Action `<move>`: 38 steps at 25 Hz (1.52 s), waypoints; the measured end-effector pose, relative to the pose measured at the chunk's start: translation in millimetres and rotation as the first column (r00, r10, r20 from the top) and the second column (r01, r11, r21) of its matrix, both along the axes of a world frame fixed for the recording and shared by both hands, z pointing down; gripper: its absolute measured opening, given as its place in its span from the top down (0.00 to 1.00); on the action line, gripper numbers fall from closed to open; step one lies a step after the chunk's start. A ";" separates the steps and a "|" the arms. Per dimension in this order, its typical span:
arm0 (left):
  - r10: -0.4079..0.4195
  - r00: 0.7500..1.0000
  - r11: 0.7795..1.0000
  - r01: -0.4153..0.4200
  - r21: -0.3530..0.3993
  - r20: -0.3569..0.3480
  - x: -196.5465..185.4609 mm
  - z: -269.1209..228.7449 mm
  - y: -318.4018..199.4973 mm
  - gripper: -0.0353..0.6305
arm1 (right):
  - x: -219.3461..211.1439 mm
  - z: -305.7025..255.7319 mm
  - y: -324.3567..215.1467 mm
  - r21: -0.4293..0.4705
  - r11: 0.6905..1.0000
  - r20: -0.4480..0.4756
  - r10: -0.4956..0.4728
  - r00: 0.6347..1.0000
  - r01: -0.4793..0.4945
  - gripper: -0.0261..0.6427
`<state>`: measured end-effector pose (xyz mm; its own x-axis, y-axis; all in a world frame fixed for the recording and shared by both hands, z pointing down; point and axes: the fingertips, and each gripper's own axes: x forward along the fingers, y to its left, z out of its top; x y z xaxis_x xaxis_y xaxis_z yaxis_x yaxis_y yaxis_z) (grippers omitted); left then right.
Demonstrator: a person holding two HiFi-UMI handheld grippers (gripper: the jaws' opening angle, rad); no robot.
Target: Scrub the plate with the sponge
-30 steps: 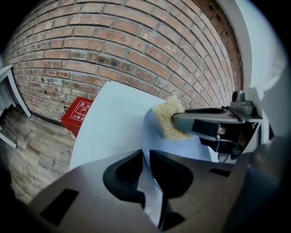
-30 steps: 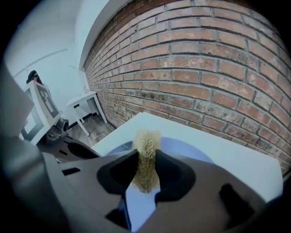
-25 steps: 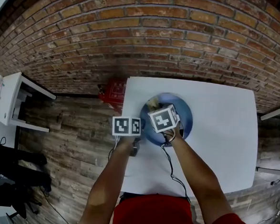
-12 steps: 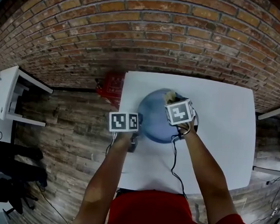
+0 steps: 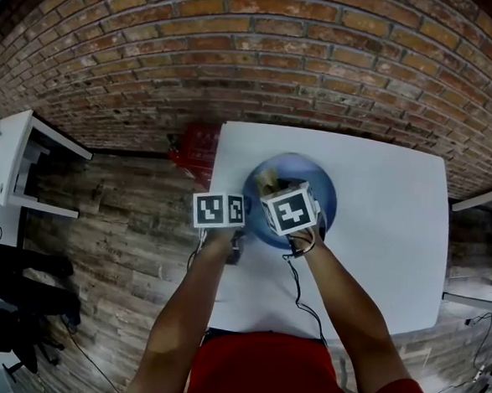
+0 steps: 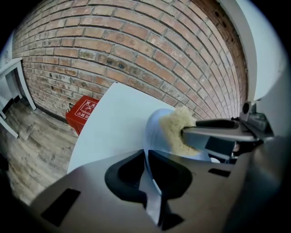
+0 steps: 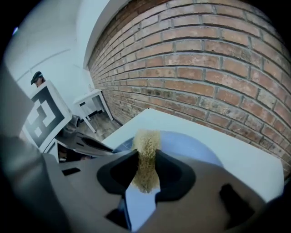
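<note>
A yellow sponge, clamped between the right gripper's fingers, juts lengthwise past their tips toward the brick wall, resting against the left half of the blue plate. The left gripper, its jaws just closing, pinches the plate's left rim. The plate sits on a white table; the white print on a red box beyond the plate is unreadable.

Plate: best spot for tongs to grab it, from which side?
Plate: thin rim, near left, from the table's left edge. It's shallow, so only the rim fits tongs, and the sponge needs its face. Left tongs, jaws just closing, pinch it there.
</note>
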<state>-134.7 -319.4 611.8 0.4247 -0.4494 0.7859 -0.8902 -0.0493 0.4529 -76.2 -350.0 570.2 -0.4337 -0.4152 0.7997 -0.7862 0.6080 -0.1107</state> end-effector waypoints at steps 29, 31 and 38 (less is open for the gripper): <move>-0.016 1.000 1.000 0.016 -0.001 -0.005 -0.6 0.5 3.7 0.89 | 55.0 -1.4 11.5 -0.005 0.995 -0.027 0.096 0.995 -0.096 0.78; -0.018 1.000 1.000 0.018 -0.002 -0.007 -0.6 0.8 4.2 0.89 | 31.3 1.9 25.2 -0.025 0.998 -0.005 0.050 0.999 -0.050 0.78; -0.023 1.000 1.000 0.023 0.000 -0.001 -0.4 0.8 4.7 0.89 | 12.1 19.7 46.8 -0.085 0.996 -0.012 -0.005 1.000 0.004 0.78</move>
<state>-135.1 -314.7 612.6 0.4153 -0.4593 0.7852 -0.8906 -0.0294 0.4539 -64.1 -303.3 589.9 -0.4255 -0.3435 0.8372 -0.7852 0.6001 -0.1528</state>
